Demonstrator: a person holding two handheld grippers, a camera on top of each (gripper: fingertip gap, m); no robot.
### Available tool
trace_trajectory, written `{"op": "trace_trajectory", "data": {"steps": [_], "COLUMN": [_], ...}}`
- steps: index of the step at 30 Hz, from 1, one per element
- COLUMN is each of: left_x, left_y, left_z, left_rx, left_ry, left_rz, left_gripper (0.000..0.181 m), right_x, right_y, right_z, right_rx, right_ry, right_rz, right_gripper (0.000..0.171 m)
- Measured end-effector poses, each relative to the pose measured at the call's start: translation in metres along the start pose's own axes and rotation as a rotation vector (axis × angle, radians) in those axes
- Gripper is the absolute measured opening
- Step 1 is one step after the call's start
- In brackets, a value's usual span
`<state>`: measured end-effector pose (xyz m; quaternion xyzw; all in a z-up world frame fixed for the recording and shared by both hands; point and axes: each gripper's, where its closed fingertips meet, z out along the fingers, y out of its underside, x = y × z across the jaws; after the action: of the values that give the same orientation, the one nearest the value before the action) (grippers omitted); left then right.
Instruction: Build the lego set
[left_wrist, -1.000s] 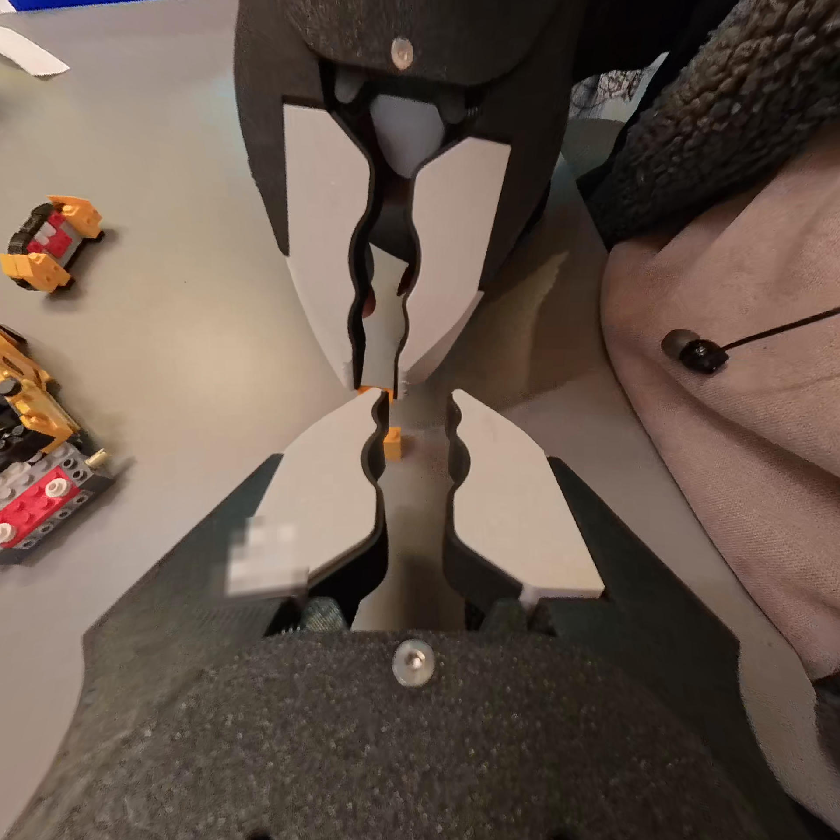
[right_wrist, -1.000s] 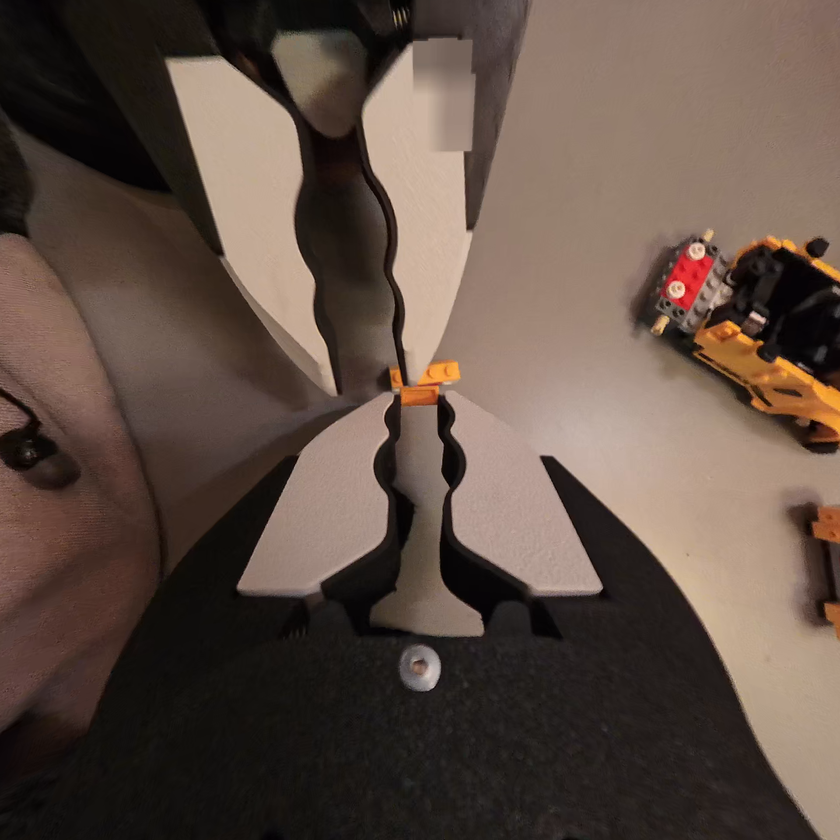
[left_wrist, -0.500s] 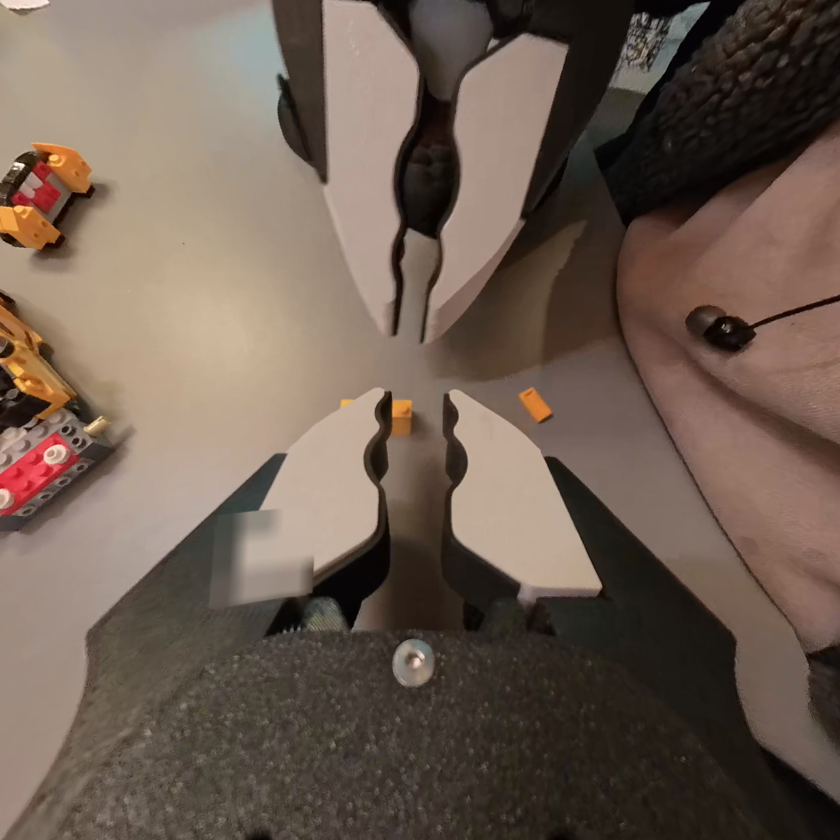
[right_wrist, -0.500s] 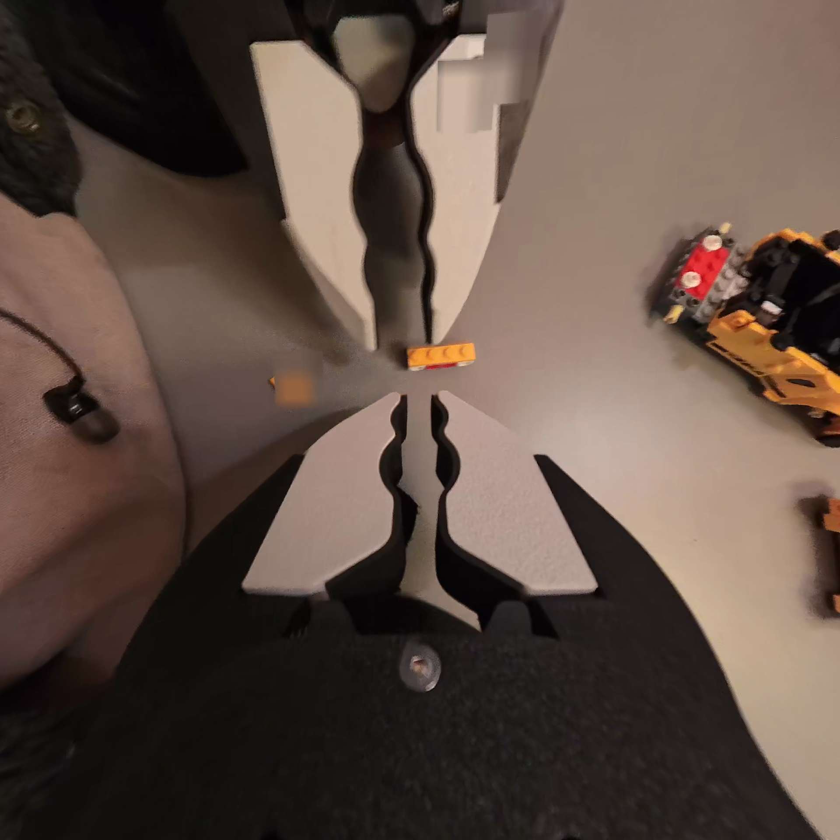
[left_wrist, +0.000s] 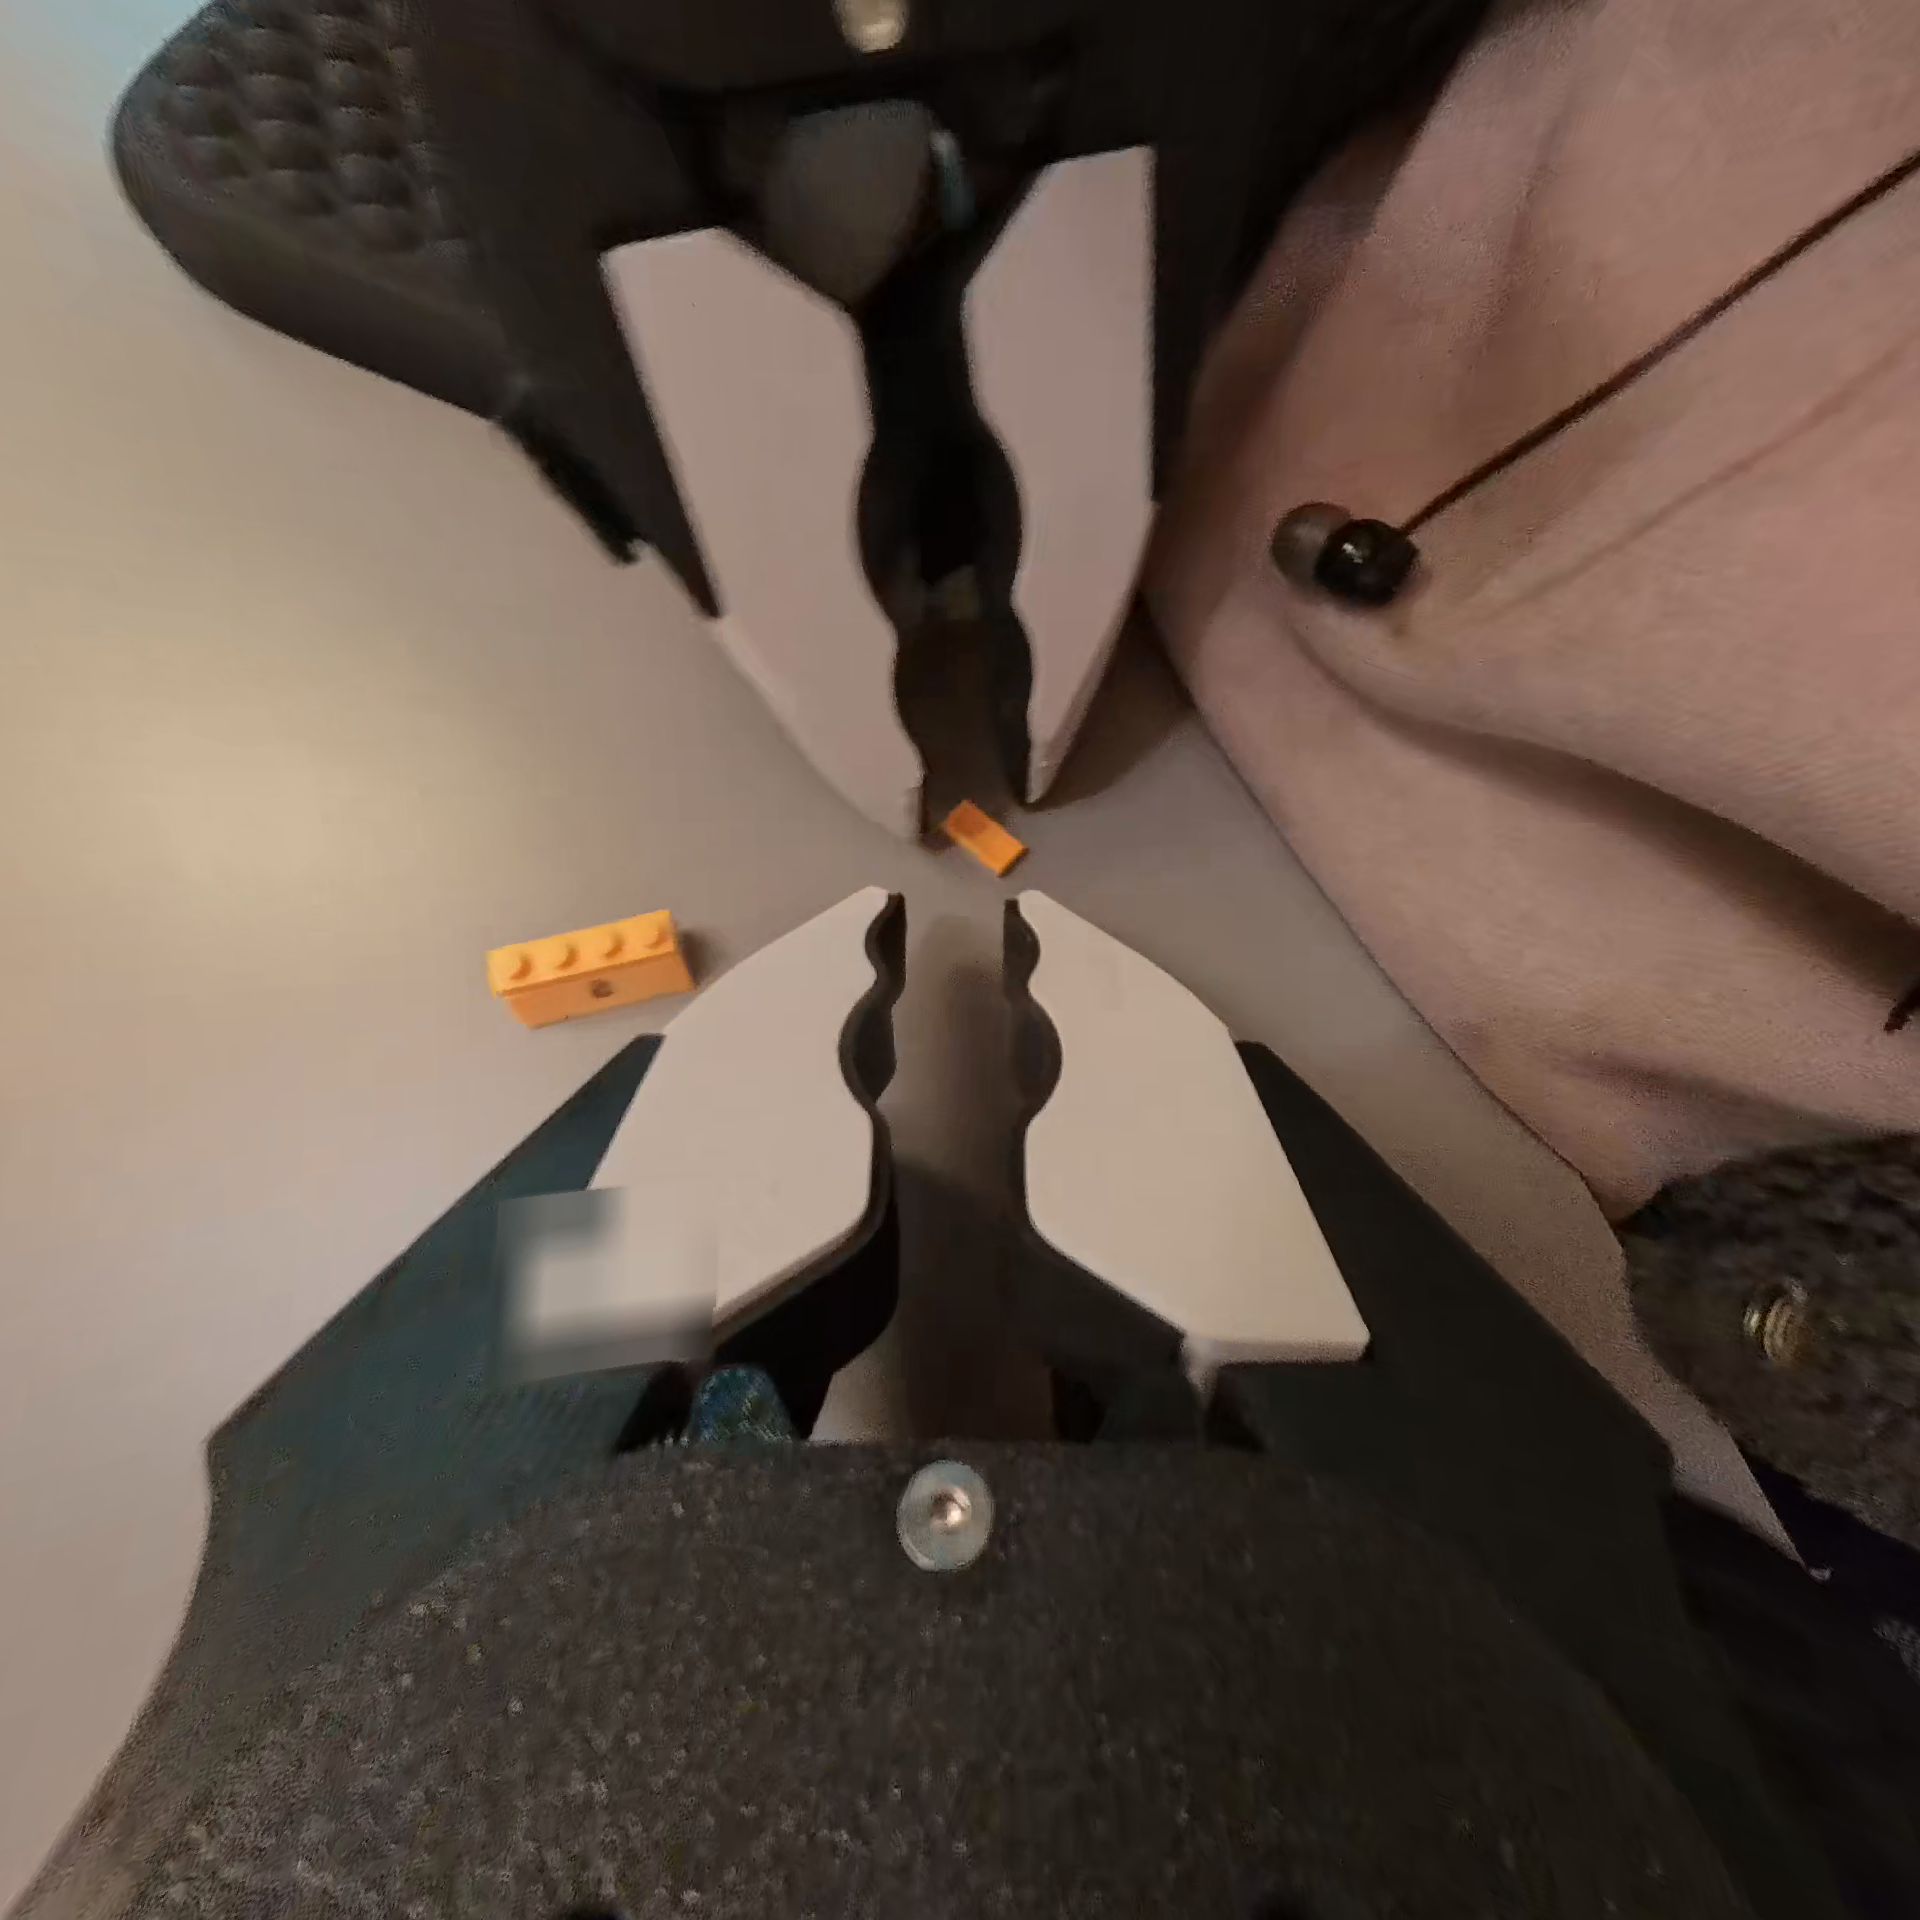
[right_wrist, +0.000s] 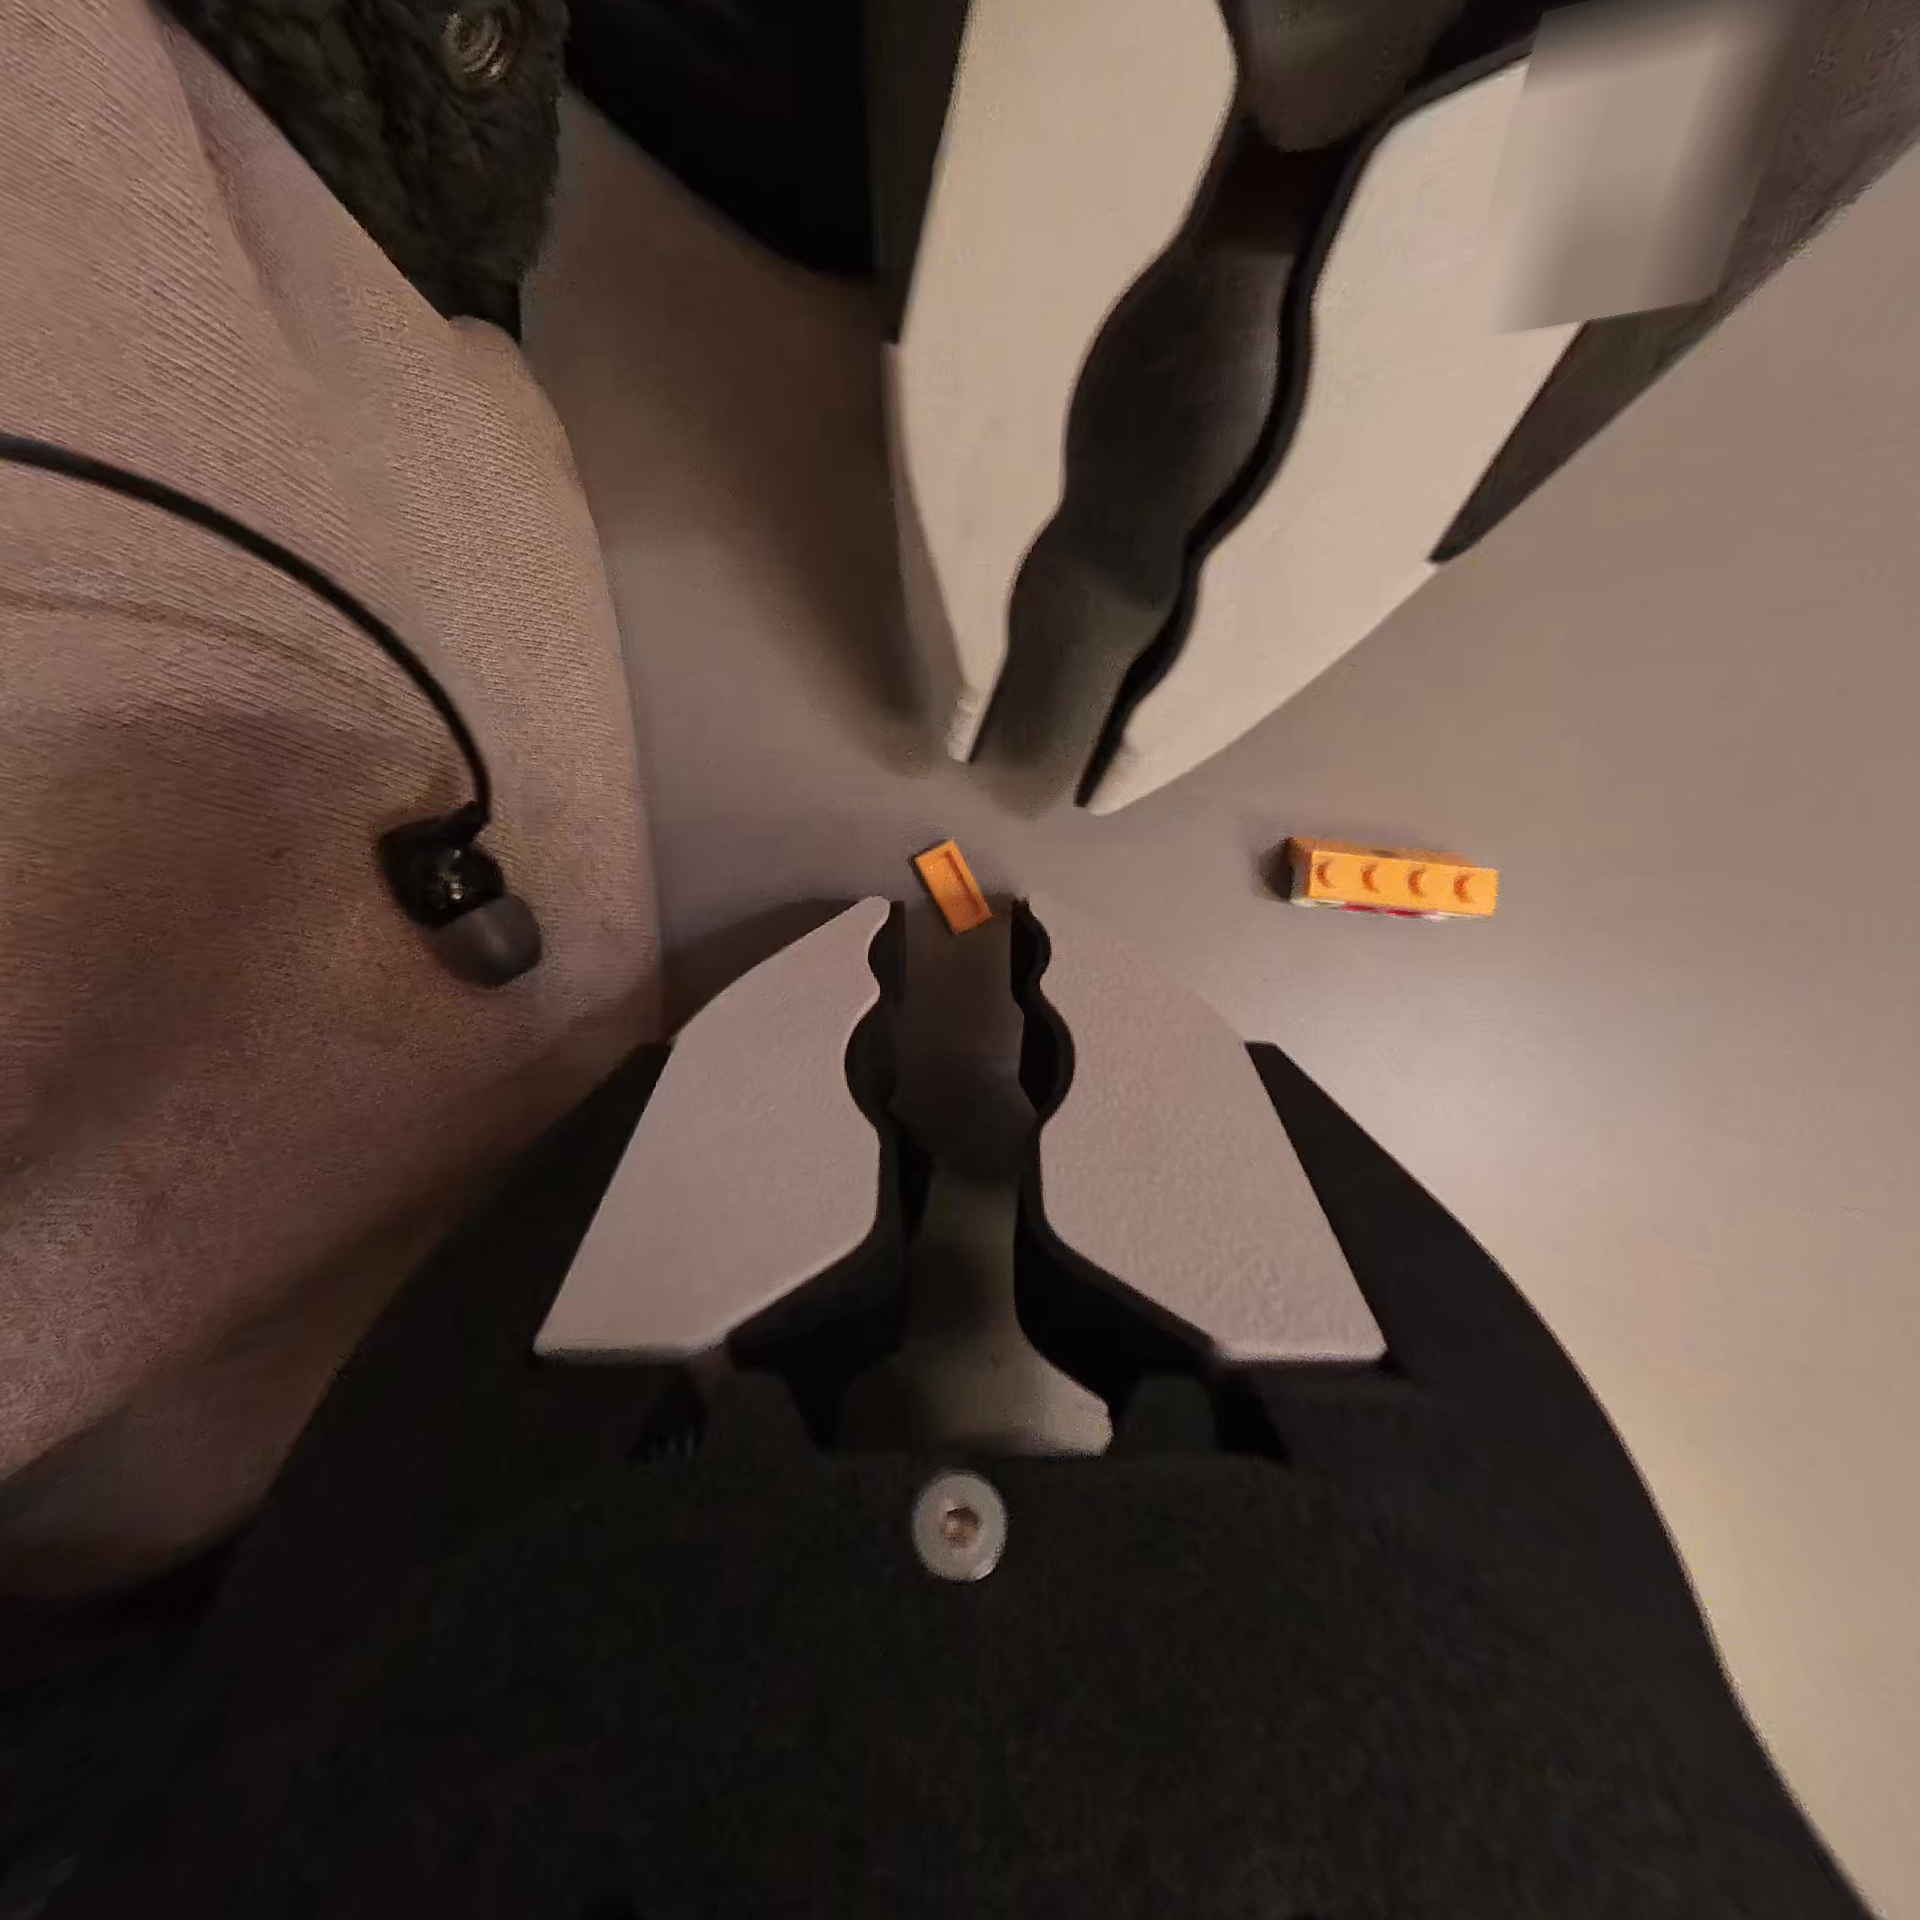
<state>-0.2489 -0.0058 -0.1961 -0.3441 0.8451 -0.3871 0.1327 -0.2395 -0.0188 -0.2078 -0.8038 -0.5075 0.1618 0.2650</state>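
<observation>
A small flat orange tile lies on the grey table between the tips of both grippers; it also shows in the right wrist view. My left gripper is open and empty, with its tips just short of the tile. My right gripper is open and empty, with the tile at the mouth of its jaws. Each gripper faces the other: the right one shows at the top of the left wrist view, and the left one at the top of the right wrist view. An orange four-stud brick lies loose beside them, and shows in the right wrist view too.
A person's torso in a pale pink garment sits close against the table edge, with a black cord and toggle hanging on it. A dark fleece sleeve is near the top. Bare grey table lies on the brick's side. Less than 4 cm separates the two grippers' tips. From the left gripper's tips to the orange four-stud brick is close to 5 cm.
A second ago the tile and brick were held tip to tip between the grippers. Both pieces now lie on the table. Both grippers have shifted toward the tile, and the yellow vehicle has left view.
</observation>
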Motion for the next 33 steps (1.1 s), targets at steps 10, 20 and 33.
{"op": "trace_trajectory", "data": {"steps": [10, 20, 33], "left_x": [0.004, -0.014, -0.041], "left_y": [-0.011, -0.039, -0.052], "left_z": [-0.002, -0.017, -0.045], "left_rx": [0.033, 0.114, 0.456], "left_ry": [-0.071, -0.325, -0.054], "left_rz": [0.114, 0.313, -0.483], "left_gripper": [0.018, 0.012, 0.003], "right_x": [0.007, 0.017, 0.054], "right_y": [-0.005, -0.032, -0.039], "right_z": [-0.003, -0.046, -0.064], "right_rx": [0.029, 0.289, 0.429], "right_ry": [-0.177, -0.476, 0.044], "right_rz": [0.154, 0.581, 0.261], "right_gripper": [0.008, 0.007, 0.017]}}
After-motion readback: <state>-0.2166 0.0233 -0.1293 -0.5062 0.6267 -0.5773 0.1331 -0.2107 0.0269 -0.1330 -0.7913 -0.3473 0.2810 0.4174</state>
